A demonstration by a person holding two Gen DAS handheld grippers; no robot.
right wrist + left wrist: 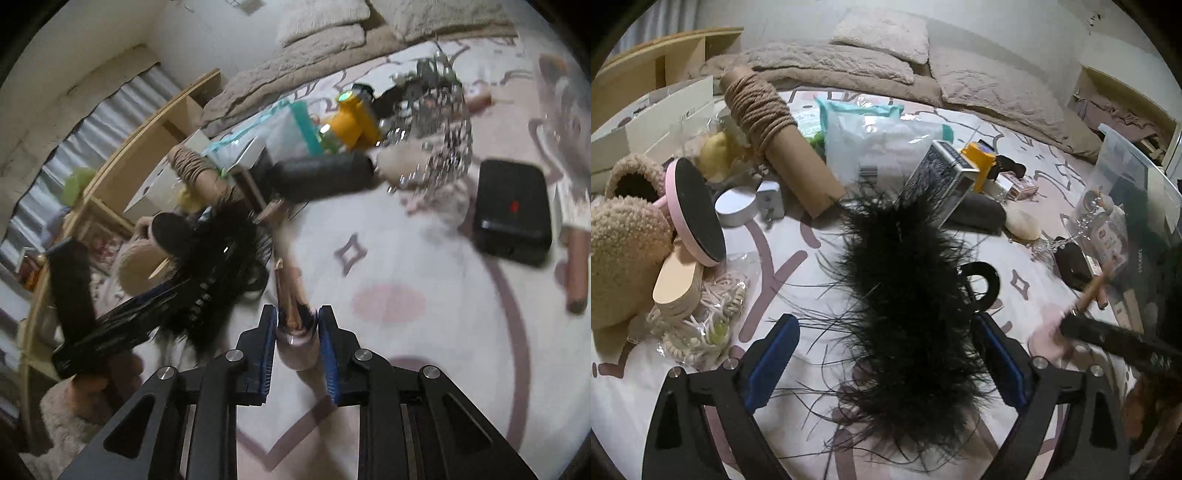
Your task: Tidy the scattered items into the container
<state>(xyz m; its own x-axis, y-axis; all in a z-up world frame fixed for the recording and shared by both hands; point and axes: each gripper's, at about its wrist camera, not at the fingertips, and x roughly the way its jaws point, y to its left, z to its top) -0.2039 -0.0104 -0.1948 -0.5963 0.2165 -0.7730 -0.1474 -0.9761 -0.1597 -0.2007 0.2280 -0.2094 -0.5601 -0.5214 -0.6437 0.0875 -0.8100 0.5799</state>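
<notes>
nearby, clutter (764, 122) around feather trim (908, 295)

Left wrist view: feather tuft (905, 295) on bedspread (798, 266), between left gripper (886, 362) fingers, touching neither. Twine spool (775, 136) behind it, plastic bag (879, 144) right of spool. Fleece slippers (624, 236) far left, round mirror (696, 210) leaning just beside them. Clear container (1134, 206) at right edge. Pillows (882, 33) far behind. Right wrist view: brush (295, 325) between right gripper (297, 325) fingers; flat case (513, 218) on bedspread to right.
</notes>
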